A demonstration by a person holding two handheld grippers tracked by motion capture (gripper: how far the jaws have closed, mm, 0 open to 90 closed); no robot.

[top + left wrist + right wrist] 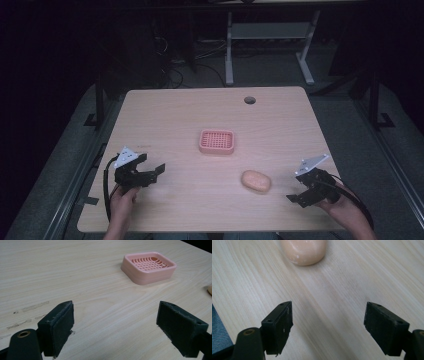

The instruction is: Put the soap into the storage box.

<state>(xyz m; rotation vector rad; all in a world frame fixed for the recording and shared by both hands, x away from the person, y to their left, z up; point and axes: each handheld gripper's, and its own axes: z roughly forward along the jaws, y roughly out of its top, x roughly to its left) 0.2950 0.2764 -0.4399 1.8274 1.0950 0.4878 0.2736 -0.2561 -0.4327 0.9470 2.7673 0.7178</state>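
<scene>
So we've got a light wood table (pixel 210 115) with 2 things on it: a pink soap dish (pixel 216 141) with a slotted grid top sitting pretty much dead center, and a peach-colored oval bar of soap (pixel 256 181) lying flat on the wood at about 4 o'clock from the dish, near it but not touching. There's a small round hole (pixel 249 100) in the tabletop up at 12 o'clock. Our left gripper (pixel 159 171) sits at roughly 8 o'clock from the dish, jaws spread wide with nothing between them; in the left gripper view the dish is up at 1 o'clock past the jaws. Our right gripper (pixel 295 194) is at 3 o'clock from the soap, just beside it, jaws also wide and empty, and in the right gripper view the soap sits at 11 o'clock ahead of them.
</scene>
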